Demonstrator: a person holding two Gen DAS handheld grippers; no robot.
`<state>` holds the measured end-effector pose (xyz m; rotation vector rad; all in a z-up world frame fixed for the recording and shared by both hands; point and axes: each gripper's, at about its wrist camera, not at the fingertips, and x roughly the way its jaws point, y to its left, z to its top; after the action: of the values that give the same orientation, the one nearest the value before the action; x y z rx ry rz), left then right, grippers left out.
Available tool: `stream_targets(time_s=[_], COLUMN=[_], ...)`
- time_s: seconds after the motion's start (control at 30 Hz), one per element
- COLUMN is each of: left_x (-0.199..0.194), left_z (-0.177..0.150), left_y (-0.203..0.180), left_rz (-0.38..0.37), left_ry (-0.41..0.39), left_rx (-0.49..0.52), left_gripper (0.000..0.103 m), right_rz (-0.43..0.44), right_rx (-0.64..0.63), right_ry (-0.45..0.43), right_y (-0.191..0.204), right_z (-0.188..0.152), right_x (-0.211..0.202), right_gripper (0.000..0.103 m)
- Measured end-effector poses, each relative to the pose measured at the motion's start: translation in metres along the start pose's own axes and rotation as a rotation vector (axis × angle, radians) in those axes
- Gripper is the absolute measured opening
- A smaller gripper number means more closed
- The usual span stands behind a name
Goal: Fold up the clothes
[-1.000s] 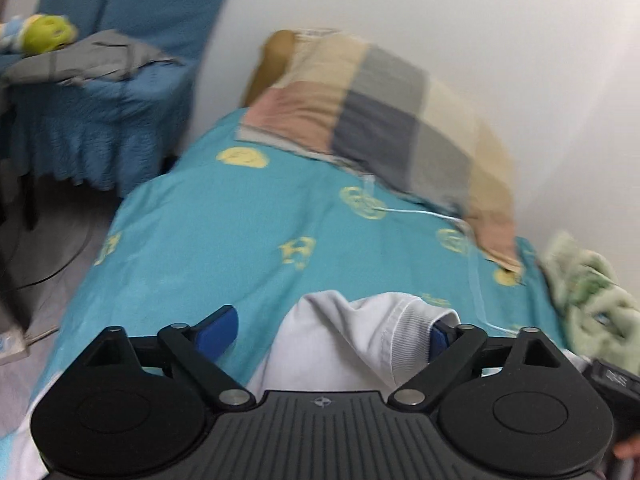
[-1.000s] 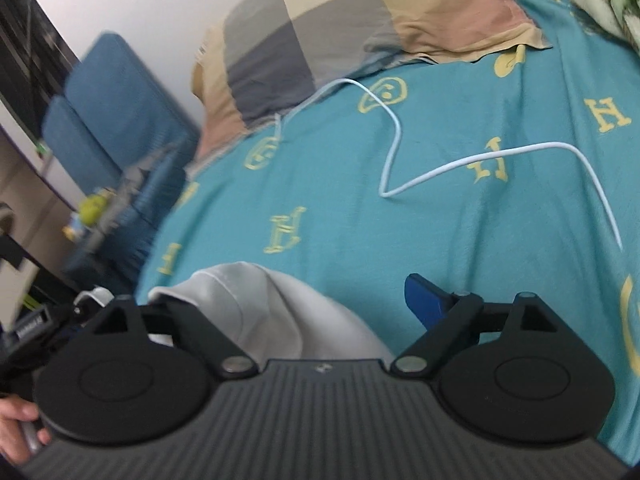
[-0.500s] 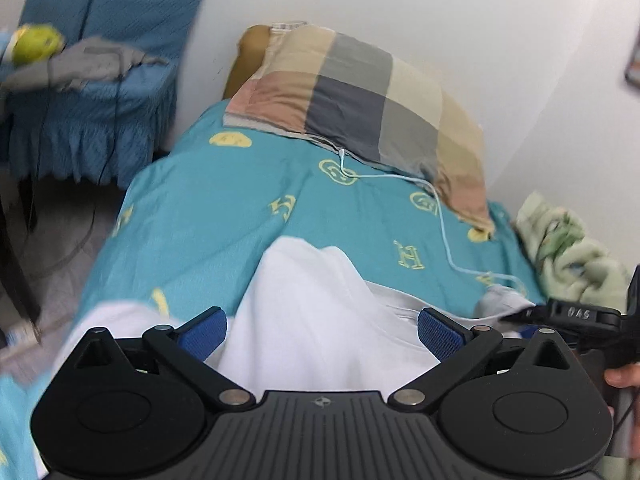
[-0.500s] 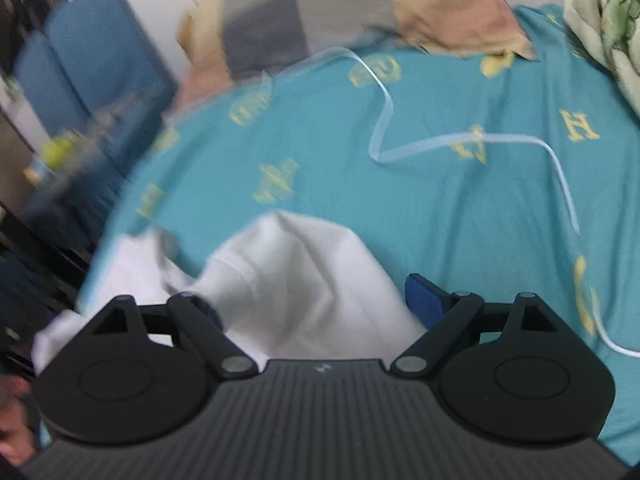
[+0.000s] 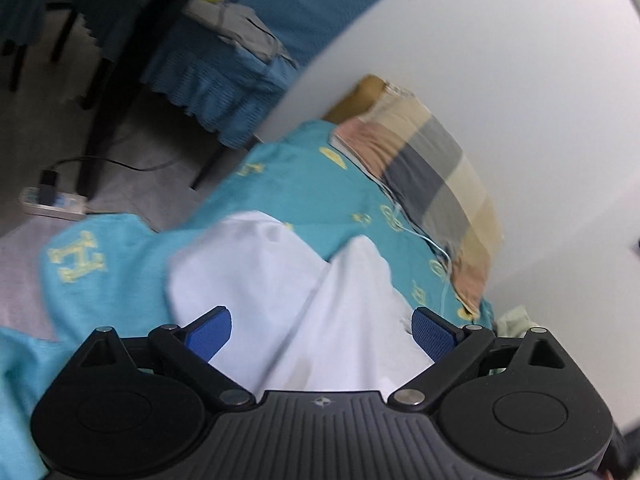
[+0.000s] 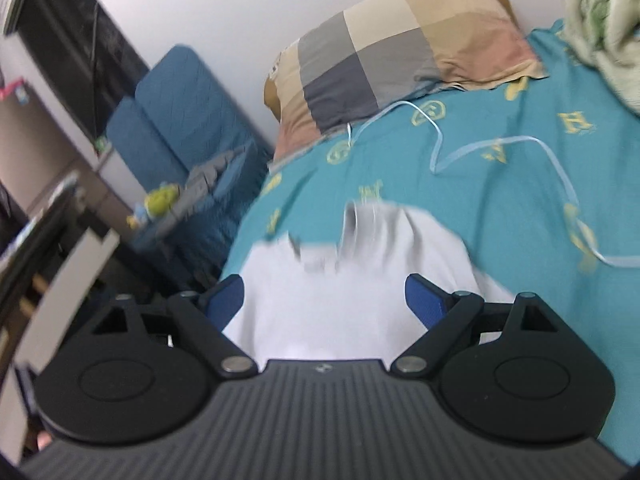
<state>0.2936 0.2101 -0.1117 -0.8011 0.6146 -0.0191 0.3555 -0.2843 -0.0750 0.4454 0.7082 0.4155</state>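
Observation:
A white garment [image 5: 280, 280] lies rumpled on the teal bedsheet [image 5: 304, 184], near the edge of the bed. In the left wrist view my left gripper [image 5: 320, 334] is open, its blue pads [image 5: 208, 334] wide apart with the white cloth spread between and under them. The right wrist view is motion-blurred and shows the same white garment [image 6: 360, 264], its ribbed edge pointing at the pillow. My right gripper [image 6: 324, 302] is open too, its pads [image 6: 424, 304] on either side of the cloth. The cloth close to both gripper bodies is hidden.
A checked pillow [image 6: 392, 60] lies at the head of the bed, and a white cable [image 6: 500, 152] snakes over the sheet. A green blanket [image 6: 604, 20] is bunched at the far right. A blue chair [image 5: 224, 48] with grey cloth and a floor power strip [image 5: 52, 204] stand beside the bed.
Both views have swung and tilted, the left one toward the floor and chair. The white garment has gone from a small bunch to a wider spread between the pads of both grippers.

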Motion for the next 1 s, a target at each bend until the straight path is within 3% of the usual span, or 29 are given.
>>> stream_targets(time_s=[0.2,0.4,0.57,0.67,0.83,0.93,1.0], left_x=[-0.017,-0.028,-0.017,-0.005,0.027,0.035,0.041], left_z=[-0.009,-0.016,-0.015,-0.010,-0.013,-0.009,-0.006], left_y=[0.040,0.067,0.077,0.077,0.079,0.068,0.061], left_rz=[0.060,0.026,0.032,0.050,0.074,0.049,0.041], left_ry=[0.020,0.019,0.013,0.008,0.067,0.042,0.030], left_rx=[-0.073,-0.157,-0.216,-0.216,-0.222,-0.204,-0.192], left_gripper=[0.090,0.076,0.049,0.046,0.043,0.043,0.029], right_rz=[-0.139,-0.159,-0.149,-0.170,-0.171,-0.192,-0.198], right_rx=[-0.039,0.031,0.031,-0.018,0.005,0.007,0.024], right_ry=[0.013,0.029,0.015,0.039,0.085,0.089,0.089], right_y=[0.039,0.050,0.050,0.053,0.046,0.041,0.035], right_z=[-0.062,-0.119,-0.145,-0.146,-0.145,-0.143,-0.142], right_x=[-0.098,-0.146,-0.134,-0.111,-0.080,-0.072,-0.068], right_gripper=[0.089,0.089,0.089,0.089,0.089,0.089,0.089])
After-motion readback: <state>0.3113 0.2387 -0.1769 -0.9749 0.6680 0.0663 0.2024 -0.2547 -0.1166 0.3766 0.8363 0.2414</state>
